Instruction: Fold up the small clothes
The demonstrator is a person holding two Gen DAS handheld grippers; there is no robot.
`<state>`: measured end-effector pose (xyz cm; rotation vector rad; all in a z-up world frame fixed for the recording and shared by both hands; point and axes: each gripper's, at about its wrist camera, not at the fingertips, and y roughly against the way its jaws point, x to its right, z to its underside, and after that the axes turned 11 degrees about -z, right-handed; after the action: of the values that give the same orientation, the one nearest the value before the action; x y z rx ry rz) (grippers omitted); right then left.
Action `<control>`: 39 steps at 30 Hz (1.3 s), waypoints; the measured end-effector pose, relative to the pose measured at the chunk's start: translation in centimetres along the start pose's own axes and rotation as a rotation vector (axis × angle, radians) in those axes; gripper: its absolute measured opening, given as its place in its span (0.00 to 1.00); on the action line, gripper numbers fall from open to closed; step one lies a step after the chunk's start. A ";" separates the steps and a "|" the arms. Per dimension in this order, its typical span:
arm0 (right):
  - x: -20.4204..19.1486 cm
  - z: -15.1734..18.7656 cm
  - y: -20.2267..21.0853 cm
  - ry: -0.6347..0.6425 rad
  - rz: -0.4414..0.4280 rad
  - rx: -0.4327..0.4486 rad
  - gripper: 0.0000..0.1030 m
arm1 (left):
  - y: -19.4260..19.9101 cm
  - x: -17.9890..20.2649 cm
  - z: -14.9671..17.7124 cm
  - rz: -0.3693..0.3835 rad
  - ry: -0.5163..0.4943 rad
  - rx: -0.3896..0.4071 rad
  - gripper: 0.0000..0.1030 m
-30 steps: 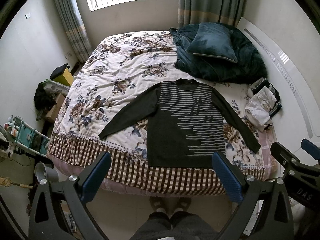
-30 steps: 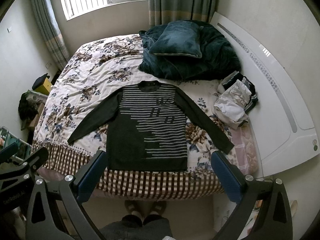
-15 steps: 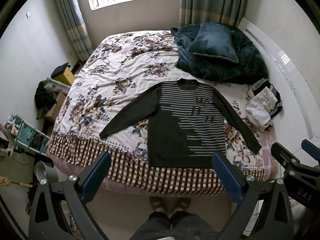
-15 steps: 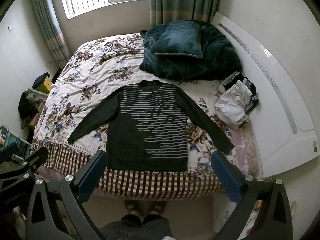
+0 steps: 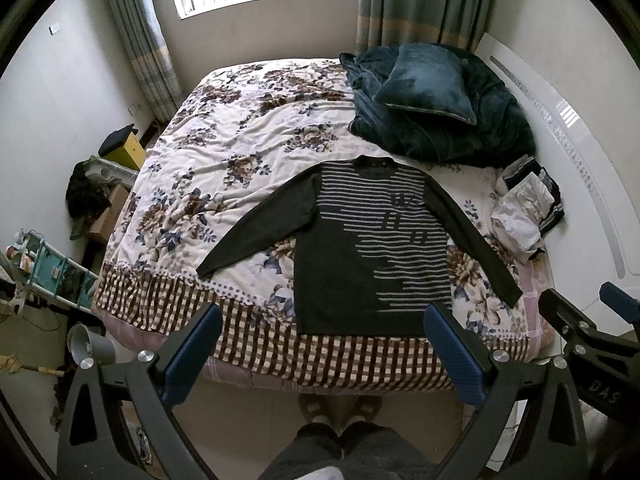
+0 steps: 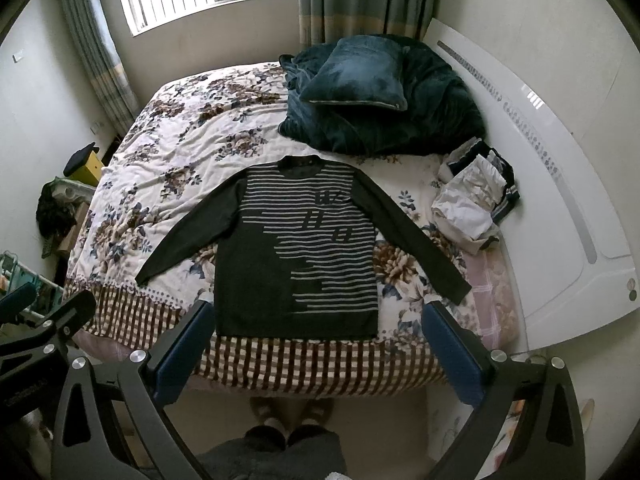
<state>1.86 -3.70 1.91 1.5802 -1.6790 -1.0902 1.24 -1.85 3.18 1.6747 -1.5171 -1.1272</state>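
Sweater (image 5: pixel 362 248) flat, hem near bed edge (image 5: pixel 320 364)

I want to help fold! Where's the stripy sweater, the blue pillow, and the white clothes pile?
stripy sweater (image 5: pixel 360 264), left wrist view, middle of chest.
blue pillow (image 5: pixel 428 80), left wrist view, centre of top face.
white clothes pile (image 6: pixel 468 200), right wrist view, white top garment.

Person (image 5: pixel 344 456) cut off by bottom edge in both views; only trouser legs and slippers seen. Right gripper (image 5: pixel 592 320) cut by right edge of left wrist view. Pile of clothes (image 6: pixel 476 200) at right of frame: items too bunched to be told apart. Clutter (image 5: pixel 86 196) at left edge possibly dark garment; too small.
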 end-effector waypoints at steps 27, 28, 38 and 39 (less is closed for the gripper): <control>41.6 10.7 -37.1 -1.072 0.090 -0.089 1.00 | -35.4 22.1 -5.2 -0.148 -0.222 -0.187 1.00; 43.4 11.5 -38.7 -1.107 0.086 -0.085 1.00 | -37.0 23.1 -5.0 -0.148 -0.225 -0.212 1.00; 58.0 18.5 -50.6 -1.487 0.031 0.081 0.65 | -50.3 31.9 -3.8 -0.171 -0.293 -0.325 1.00; 58.7 18.6 -51.2 -1.495 0.020 0.107 0.49 | -50.9 32.3 -4.0 -0.171 -0.296 -0.322 1.00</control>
<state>4.51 -56.41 -58.28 0.6135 -2.5551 -2.4981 27.88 -25.82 -45.46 1.4840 -1.2894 -1.6743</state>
